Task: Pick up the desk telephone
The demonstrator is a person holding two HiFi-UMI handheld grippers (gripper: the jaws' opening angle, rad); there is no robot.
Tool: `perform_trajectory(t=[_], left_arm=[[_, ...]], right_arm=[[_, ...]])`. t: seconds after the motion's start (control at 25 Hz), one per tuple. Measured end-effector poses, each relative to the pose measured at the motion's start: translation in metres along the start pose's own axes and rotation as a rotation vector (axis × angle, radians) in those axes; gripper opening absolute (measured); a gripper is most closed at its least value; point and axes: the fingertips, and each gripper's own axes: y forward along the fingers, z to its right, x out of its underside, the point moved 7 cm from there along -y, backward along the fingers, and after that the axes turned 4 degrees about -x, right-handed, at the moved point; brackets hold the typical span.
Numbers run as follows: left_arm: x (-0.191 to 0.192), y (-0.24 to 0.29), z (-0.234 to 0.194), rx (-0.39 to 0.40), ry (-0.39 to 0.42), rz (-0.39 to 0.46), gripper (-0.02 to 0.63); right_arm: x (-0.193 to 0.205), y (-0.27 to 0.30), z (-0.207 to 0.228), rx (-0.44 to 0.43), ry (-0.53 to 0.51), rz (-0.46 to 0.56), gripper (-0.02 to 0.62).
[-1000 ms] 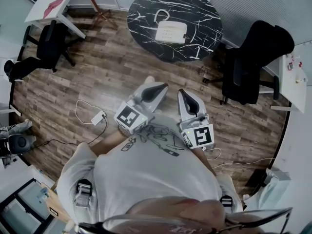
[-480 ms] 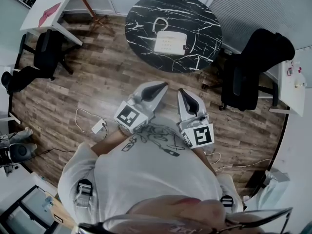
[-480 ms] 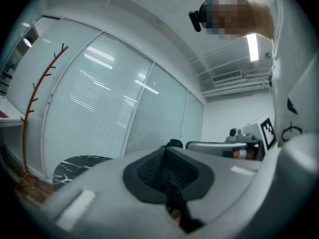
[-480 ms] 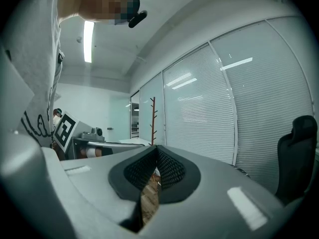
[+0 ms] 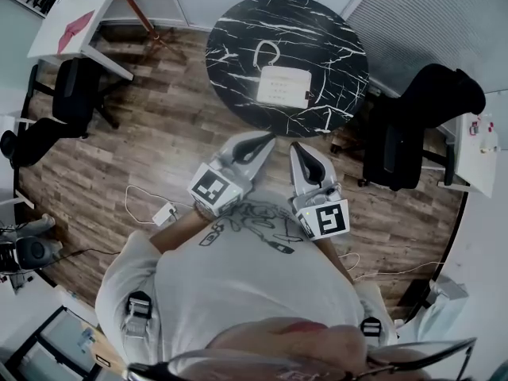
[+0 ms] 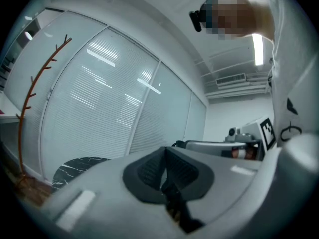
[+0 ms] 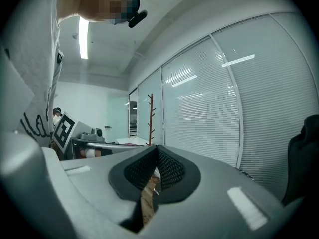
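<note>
A white desk telephone (image 5: pixel 286 86) with a coiled cord lies near the middle of a round black marble table (image 5: pixel 333 38) at the top of the head view. My left gripper (image 5: pixel 268 139) and right gripper (image 5: pixel 295 147) are held side by side over the wood floor, short of the table's near edge. Both are shut with nothing between the jaws. In the left gripper view the jaws (image 6: pixel 166 151) meet, and a slice of the marble table (image 6: pixel 75 166) shows low at the left. In the right gripper view the jaws (image 7: pixel 156 149) also meet; the telephone is hidden there.
A black office chair (image 5: pixel 413 125) stands right of the table, another (image 5: pixel 67 105) at the left beside a white desk (image 5: pixel 67 22). A white power adapter with cable (image 5: pixel 165 213) lies on the floor at my left. Blinds-covered glass walls and a red coat stand (image 6: pixel 35 93) lie ahead.
The table and telephone have come closer and lower in the head view as I moved forward. Both grippers stayed shut and in the same pose before my body.
</note>
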Motion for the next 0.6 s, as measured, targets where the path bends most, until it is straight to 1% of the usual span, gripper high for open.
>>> perform_trajectory(t=[0.4, 0.52, 0.6], left_arm=[[-0.025, 0.034, -0.086, 0.006, -0.014, -0.003, 0.005], [-0.028, 0.048, -0.107, 0.017, -0.023, -0.002, 0.005], [-0.027, 0.058, -0.119, 0.023, -0.023, -0.017, 0.005]], right_arm=[[-0.019, 0.087, 0.035, -0.002, -0.015, -0.002, 0.006], [-0.02, 0.108, 0.048, 0.006, -0.015, -0.007, 0.006], [-0.021, 0.12, 0.057, 0.012, -0.013, -0.006, 0.006]])
